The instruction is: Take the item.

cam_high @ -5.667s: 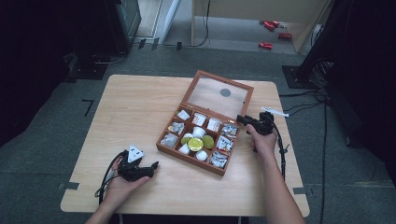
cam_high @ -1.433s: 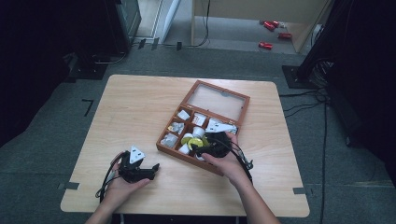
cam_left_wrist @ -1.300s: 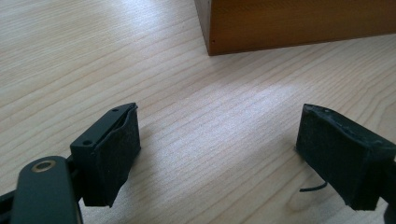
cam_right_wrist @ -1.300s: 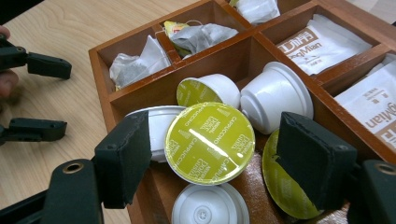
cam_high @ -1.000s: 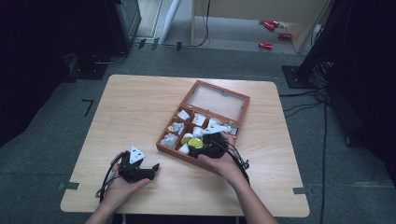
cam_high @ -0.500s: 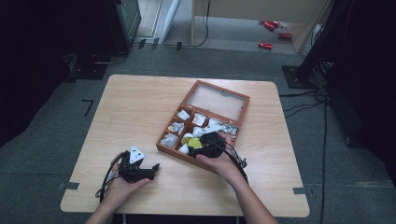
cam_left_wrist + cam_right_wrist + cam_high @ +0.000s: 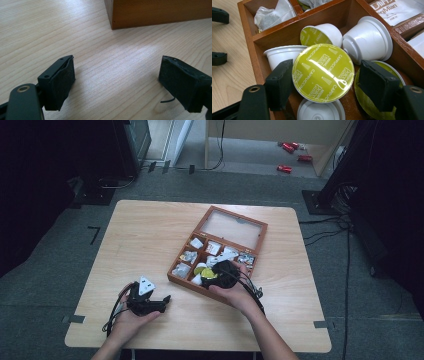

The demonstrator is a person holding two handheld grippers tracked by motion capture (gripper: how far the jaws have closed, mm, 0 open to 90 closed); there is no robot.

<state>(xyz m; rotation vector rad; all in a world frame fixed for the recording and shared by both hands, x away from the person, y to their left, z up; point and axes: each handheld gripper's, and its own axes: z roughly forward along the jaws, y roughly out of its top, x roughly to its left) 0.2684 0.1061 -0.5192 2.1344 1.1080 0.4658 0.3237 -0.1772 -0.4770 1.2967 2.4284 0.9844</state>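
Note:
A wooden compartment box [image 7: 176, 281] stands mid-table with its glass lid [image 7: 231, 227] laid back. My right gripper [image 7: 216, 275] reaches down into its near compartment. In the right gripper view the gripper [image 7: 325, 75] is shut on a capsule with a yellow-green foil lid [image 7: 323, 67], held at the rim above other white capsules [image 7: 368, 37]. My left gripper [image 7: 166, 300] rests on the table near the front left. It is open [image 7: 116, 82], with bare wood between its pads, and faces the box wall [image 7: 160, 12].
Other compartments hold tea bags [image 7: 272, 16] and paper sachets [image 7: 397, 8]. The left gripper's two fingertips [image 7: 218, 58] show beyond the box wall [image 7: 257, 62] in the right gripper view. Bare table [image 7: 145, 235] lies left of the box; dark floor surrounds it.
The right hand came from the box's right side to its near compartment, and has since shifted slightly left and lower over the capsules. The left hand has stayed put.

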